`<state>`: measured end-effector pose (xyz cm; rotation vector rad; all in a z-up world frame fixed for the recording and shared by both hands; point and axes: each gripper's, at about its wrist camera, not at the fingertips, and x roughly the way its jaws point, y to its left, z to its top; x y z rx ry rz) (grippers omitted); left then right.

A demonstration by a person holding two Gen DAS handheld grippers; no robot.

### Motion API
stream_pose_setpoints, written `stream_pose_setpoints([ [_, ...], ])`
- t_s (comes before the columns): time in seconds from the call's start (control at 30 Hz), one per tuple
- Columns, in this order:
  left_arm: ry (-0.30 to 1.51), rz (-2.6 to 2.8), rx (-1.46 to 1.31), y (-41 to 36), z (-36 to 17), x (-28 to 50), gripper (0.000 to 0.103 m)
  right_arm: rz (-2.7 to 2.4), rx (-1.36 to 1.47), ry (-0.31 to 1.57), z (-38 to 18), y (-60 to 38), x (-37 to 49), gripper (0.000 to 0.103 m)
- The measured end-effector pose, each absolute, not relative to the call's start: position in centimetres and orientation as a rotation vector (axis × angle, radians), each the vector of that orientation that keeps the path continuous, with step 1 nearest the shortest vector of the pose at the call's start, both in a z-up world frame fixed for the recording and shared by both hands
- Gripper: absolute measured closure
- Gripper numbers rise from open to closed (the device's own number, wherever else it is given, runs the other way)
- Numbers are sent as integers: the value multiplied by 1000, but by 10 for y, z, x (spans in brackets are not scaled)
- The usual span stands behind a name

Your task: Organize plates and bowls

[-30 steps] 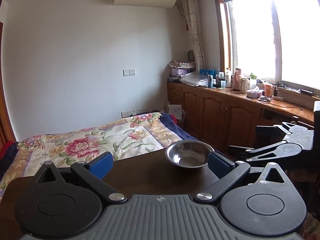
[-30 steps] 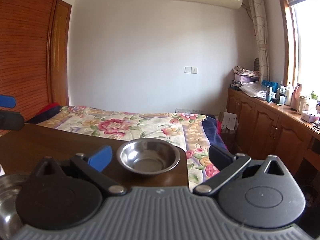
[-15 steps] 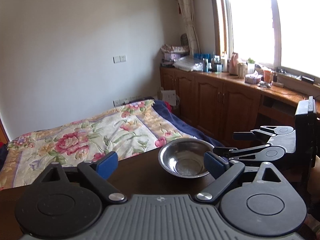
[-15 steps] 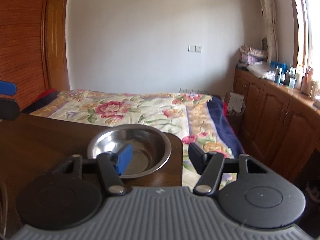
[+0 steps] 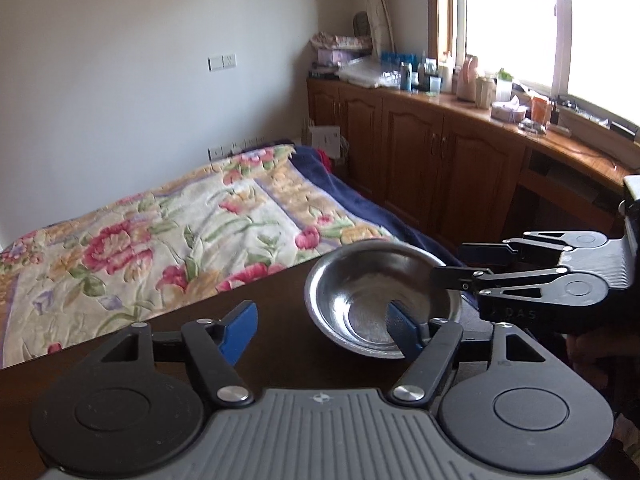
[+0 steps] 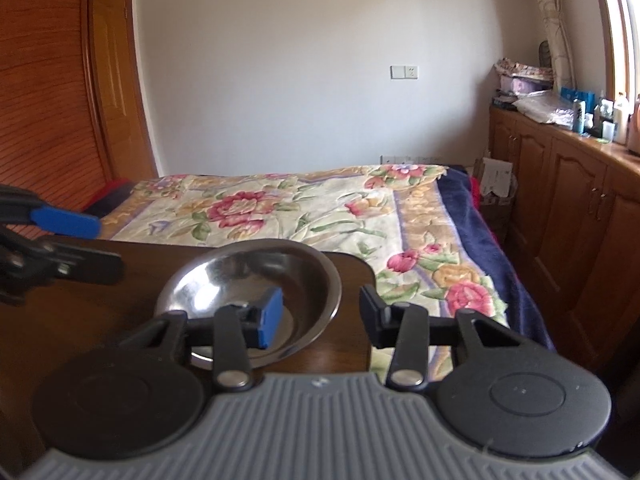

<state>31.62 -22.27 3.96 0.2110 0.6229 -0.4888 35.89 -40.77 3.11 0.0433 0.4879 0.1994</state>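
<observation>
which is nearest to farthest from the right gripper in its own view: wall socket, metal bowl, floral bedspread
1. metal bowl, at the right gripper, its left finger inside
2. floral bedspread, beyond the table edge
3. wall socket, on the far wall

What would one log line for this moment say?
task: organize bowls | right tool: open, straddling rim of steel bowl | left tool: open beside bowl | bowl: on dark table corner

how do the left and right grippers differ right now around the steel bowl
The left gripper has its jaws spread wide; the right gripper has them narrower. The right gripper straddles the rim of the steel bowl, one finger inside and one outside; the left gripper sits beside the bowl, only its right finger near the edge. Both are open with blue pads; neither clamps the bowl.
</observation>
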Motion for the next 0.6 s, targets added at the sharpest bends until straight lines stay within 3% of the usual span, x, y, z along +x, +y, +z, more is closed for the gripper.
stream_pose_setpoints([
  [0.37,773,-510,186,-230,13,355,47,218,62,531,24,-407,368,66],
  [0.5,804,-525,167,-232,11,360,61,230,92,554,21,-409,371,74],
  [0.53,819,-530,156,-232,10,361,75,236,103,558,21,-409,372,76],
  [0.6,840,-528,140,-232,8,362,78,243,126,557,21,-410,370,81],
])
